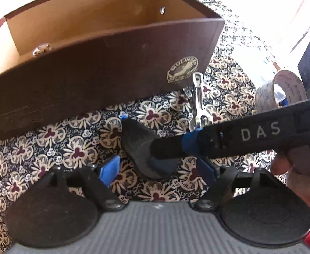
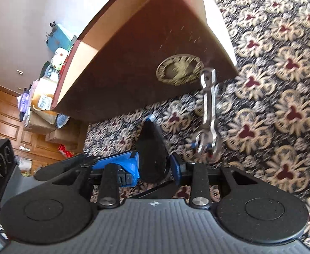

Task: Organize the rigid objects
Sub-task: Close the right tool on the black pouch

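**Black teardrop piece held just short of the box**

The right gripper (image 2: 155, 165) has its fingers clamped on a black teardrop piece (image 2: 152, 148): stiff, smooth, probably light and slippery, best held across its flat faces. The left gripper (image 1: 159, 169) stands with fingers apart beneath it. Ahead sits the brown box (image 1: 104, 63); a metal clip (image 2: 207, 114) lies right of the fingers on the floral-clothed worktop (image 2: 271, 105), in a cluttered room

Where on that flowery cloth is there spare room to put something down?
Free: the cloth left of the black piece, below the brown box. The box's inside looks bare too. Crowded: right side, with the metal clip, tape roll and right gripper.
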A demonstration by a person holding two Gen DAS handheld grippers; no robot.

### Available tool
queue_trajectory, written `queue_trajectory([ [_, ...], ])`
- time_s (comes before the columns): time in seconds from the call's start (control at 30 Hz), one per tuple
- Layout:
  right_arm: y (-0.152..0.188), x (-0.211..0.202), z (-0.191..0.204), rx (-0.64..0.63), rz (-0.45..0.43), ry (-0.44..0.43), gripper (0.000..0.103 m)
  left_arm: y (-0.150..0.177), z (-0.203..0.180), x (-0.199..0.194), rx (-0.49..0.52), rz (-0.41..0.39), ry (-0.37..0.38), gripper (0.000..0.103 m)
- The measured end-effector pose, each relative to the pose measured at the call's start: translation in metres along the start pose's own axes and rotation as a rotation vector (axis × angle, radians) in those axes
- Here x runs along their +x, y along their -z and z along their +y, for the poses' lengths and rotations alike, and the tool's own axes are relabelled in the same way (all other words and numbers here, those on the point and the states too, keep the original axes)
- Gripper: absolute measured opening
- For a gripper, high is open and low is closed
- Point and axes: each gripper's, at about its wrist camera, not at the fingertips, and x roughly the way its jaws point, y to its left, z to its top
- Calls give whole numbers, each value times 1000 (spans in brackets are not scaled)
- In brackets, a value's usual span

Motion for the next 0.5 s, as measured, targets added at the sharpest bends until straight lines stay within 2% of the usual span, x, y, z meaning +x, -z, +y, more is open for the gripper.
queue_trajectory([
  [0.37,-8,10,7,5,-19,25,17,-3,15,2,19,-16,-26,80],
  [0.5,-9,17,15,-35,-17,35,15,-7,12,8,48,-13,-38,80],
])
